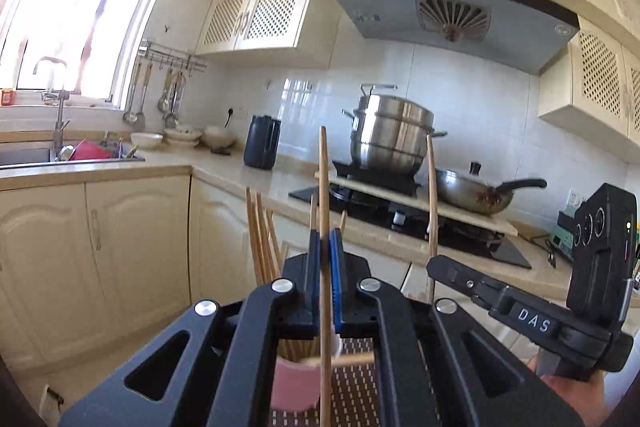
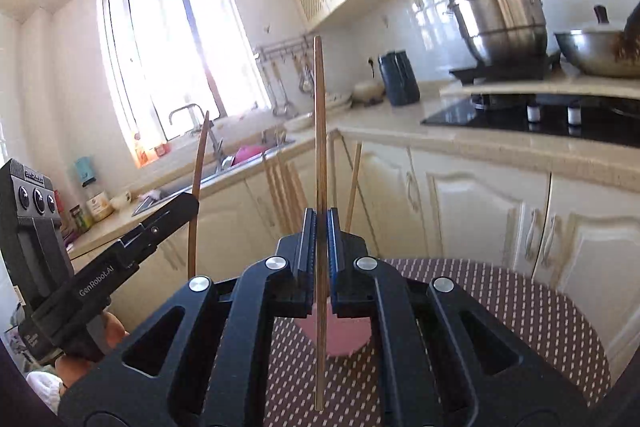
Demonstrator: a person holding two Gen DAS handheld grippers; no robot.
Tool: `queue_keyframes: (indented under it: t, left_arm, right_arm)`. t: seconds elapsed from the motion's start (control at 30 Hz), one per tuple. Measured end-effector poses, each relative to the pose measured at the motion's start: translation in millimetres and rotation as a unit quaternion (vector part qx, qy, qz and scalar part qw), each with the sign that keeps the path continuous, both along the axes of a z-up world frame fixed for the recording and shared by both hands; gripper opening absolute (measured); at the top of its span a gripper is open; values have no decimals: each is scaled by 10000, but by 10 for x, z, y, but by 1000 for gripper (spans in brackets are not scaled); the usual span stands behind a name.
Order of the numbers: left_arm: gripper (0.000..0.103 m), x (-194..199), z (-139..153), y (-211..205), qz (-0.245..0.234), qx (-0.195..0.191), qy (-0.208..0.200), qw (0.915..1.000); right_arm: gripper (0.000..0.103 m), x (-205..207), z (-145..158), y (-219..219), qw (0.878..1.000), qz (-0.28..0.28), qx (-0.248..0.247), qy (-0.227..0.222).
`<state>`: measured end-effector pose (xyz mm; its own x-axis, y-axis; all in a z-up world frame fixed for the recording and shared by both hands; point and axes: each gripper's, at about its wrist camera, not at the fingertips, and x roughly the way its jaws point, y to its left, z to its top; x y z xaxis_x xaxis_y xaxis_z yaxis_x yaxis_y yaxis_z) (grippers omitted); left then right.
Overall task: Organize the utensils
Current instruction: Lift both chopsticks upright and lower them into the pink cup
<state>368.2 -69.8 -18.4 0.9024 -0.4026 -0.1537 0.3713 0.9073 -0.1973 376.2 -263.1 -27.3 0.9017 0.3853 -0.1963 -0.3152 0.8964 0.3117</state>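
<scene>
Each gripper's fingers pinch one upright chopstick: left gripper [image 1: 325, 247], right gripper [image 2: 319, 227]. Below stands a pink cup [image 2: 340, 335] with more chopsticks [image 1: 262, 227] on the dotted surface [image 2: 500, 307]. Cream cabinets [image 2: 480, 211] lie beyond.

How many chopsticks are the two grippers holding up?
2. One chopstick stands upright in the shut left gripper. The other chopstick stands upright in the shut right gripper. More sticks sit in the pink cup below.
</scene>
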Motion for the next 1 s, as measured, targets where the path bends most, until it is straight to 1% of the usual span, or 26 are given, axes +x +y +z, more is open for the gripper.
queue_keyframes:
  t: [0.13,0.2,0.3,0.4,0.57,0.73,0.8,0.87,1.0]
  left_arm:
    - [5,230,56,-39,93,-259,-339,9990]
    - [5,313,81,-56,146,-294,-506,9982]
    - [5,456,99,-106,246,-250,-780,9963]
    - [5,565,87,-134,340,-279,-915,9948]
    - [5,683,-30,-217,437,-251,-962,9941]
    - [5,692,-157,-293,375,-110,-955,9947]
    - [5,678,-197,-307,349,-48,-954,9948]
    - [5,661,-222,-284,307,-80,-907,9954]
    - [5,620,-250,-194,379,-82,-860,9955]
  right_arm:
    - [6,184,87,8,9992,-94,13,-401]
    - [6,249,124,10,9983,-122,50,-563]
    - [6,343,156,21,9967,-124,103,-793]
    - [6,419,157,34,9951,-99,133,-978]
    - [6,523,107,37,9931,-58,246,-1143]
    - [6,600,15,84,9934,118,299,-1098]
    - [6,610,-23,113,9934,192,262,-1104]
    - [6,609,-66,142,9936,282,231,-1069]
    - [6,571,-138,178,9941,340,121,-1019]
